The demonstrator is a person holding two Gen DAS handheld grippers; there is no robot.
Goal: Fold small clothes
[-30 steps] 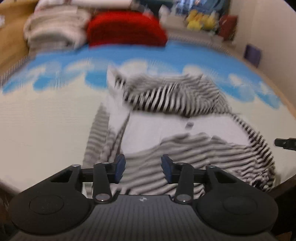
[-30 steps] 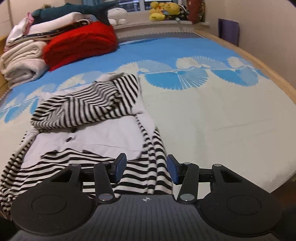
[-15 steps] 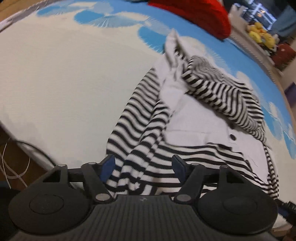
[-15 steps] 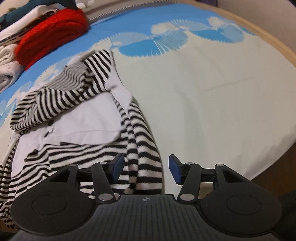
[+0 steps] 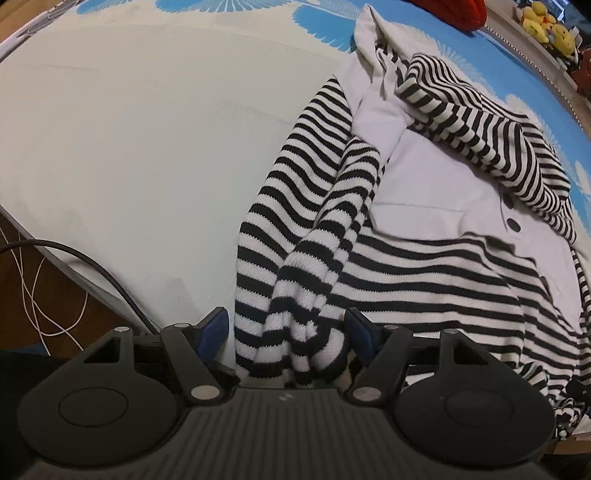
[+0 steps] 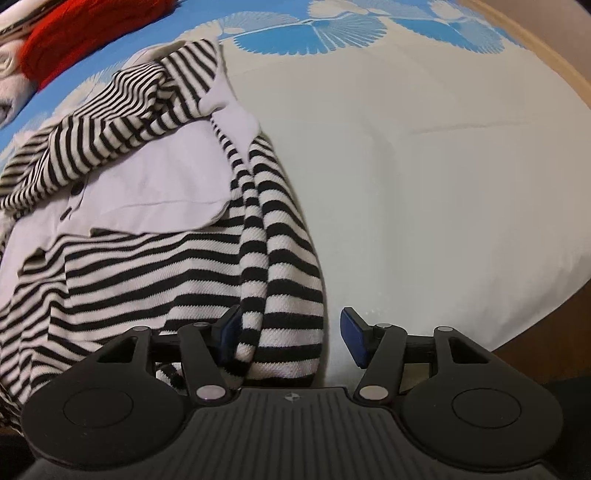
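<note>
Tools lower since before — left tool (image 5: 286, 330) wider, straddling striped sleeve (image 5: 295, 295).

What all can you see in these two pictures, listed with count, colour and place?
black-and-white striped knit garment with white panel: one, spread on bed, near edge
patterned bedsheet: one, white with blue fan prints
red knitted item: one, far end of bed
yellow plush toys: several, ledge beyond bed
cables: black and white, floor beside bed
left gripper: jaws open astride striped sleeve end
right gripper: jaws opening, striped sleeve end between
</note>
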